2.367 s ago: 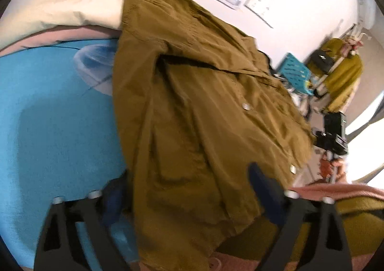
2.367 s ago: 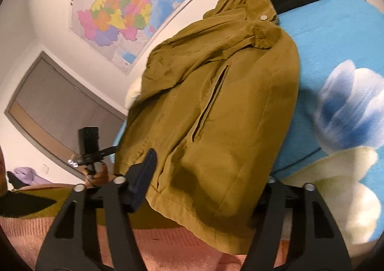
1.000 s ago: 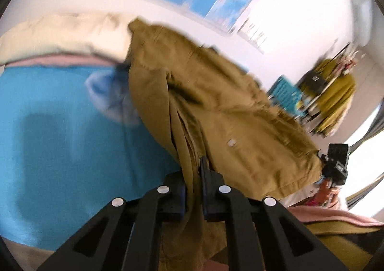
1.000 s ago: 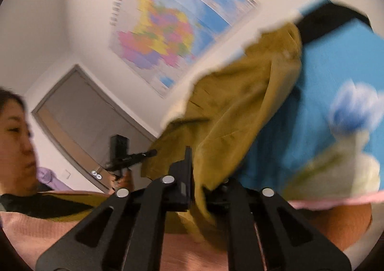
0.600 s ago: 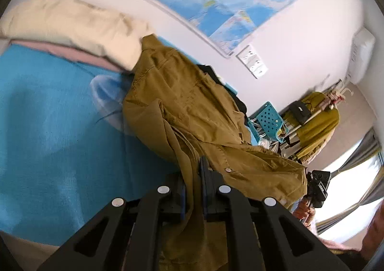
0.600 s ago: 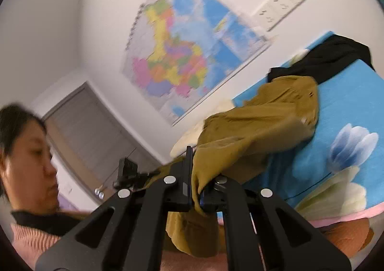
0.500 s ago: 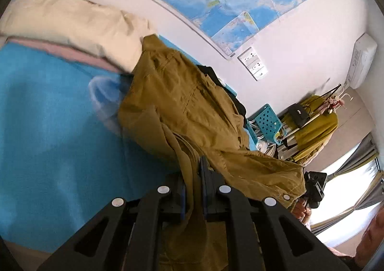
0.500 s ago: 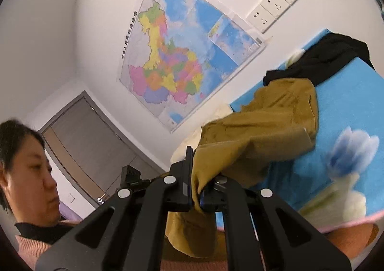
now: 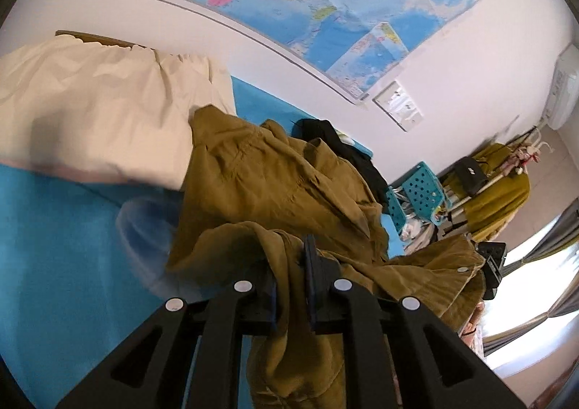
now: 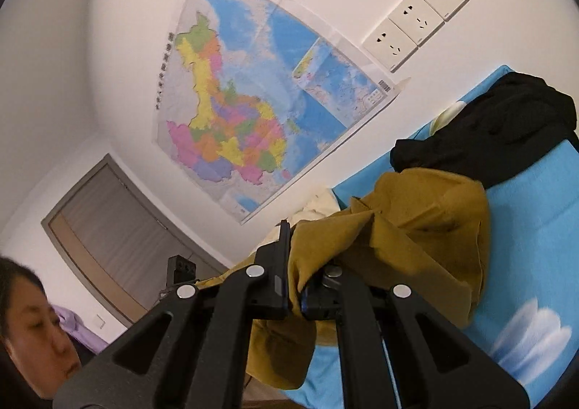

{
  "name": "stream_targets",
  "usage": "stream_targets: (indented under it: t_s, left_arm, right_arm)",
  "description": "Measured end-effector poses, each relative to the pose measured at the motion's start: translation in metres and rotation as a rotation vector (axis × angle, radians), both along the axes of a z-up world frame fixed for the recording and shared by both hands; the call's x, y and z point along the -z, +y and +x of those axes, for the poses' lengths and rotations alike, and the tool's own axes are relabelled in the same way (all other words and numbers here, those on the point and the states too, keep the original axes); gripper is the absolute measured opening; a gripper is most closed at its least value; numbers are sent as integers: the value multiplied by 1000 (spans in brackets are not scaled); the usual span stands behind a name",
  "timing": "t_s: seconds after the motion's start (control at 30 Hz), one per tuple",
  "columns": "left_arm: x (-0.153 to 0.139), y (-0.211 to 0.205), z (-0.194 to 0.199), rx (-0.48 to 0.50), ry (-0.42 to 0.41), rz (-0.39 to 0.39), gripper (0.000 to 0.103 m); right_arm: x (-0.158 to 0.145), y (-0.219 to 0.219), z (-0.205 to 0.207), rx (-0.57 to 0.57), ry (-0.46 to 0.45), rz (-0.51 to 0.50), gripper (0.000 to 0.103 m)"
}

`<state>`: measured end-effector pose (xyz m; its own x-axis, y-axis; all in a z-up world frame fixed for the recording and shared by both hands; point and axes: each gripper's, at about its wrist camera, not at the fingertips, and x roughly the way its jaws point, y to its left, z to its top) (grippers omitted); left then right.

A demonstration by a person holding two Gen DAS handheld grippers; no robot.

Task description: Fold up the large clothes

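Observation:
An olive-brown jacket [image 9: 260, 192] lies partly on the blue bed cover [image 9: 58, 264], its near edge lifted. My left gripper [image 9: 291, 286] is shut on a fold of that edge, cloth hanging down between the fingers. In the right wrist view the jacket [image 10: 427, 228] is bunched and raised above the bed. My right gripper [image 10: 295, 286] is shut on another part of its edge, with cloth drooping below.
A cream pillow [image 9: 101, 112] lies at the bed's head. A black garment [image 10: 499, 126] lies beyond the jacket by the wall. A wall map [image 10: 253, 112] hangs above. A blue crate [image 9: 419, 192] and a clothes rack [image 9: 499, 188] stand beside the bed. The person's face [image 10: 32, 333] is at lower left.
Both grippers closed on the jacket's near edge and lifted it. Since half a second ago they have carried it farther toward the wall, bunching the jacket over itself.

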<state>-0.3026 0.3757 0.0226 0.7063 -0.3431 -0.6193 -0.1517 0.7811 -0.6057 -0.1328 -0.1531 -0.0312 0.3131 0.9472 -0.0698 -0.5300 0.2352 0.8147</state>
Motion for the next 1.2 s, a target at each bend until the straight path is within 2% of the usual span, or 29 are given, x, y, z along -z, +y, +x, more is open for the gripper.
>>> stream_targets:
  t_s: [0.2,0.4,0.77,0.97,1.07,1.2]
  left_arm:
    - [-3,9,41,-3,56,32,13]
    - [7,20,74,-26,111,31,13]
    - [26,40,120,-57,186,37,17]
    - [37,50,136,-84,222,16,19]
    - [43,54,141,-100,226,1,20]
    - [51,59,148,-124,243,-31,20]
  right_arm:
    - [10,13,47,15,76,-30,5]
    - [22,27,86,34,142,-68,6]
    - [44,53,142,68,210,-136,6]
    - [74,69,172,67,288,-156,6]
    - [97,76,187,66,359,-143,6]
    - [113,85,197,66,397,-156,8]
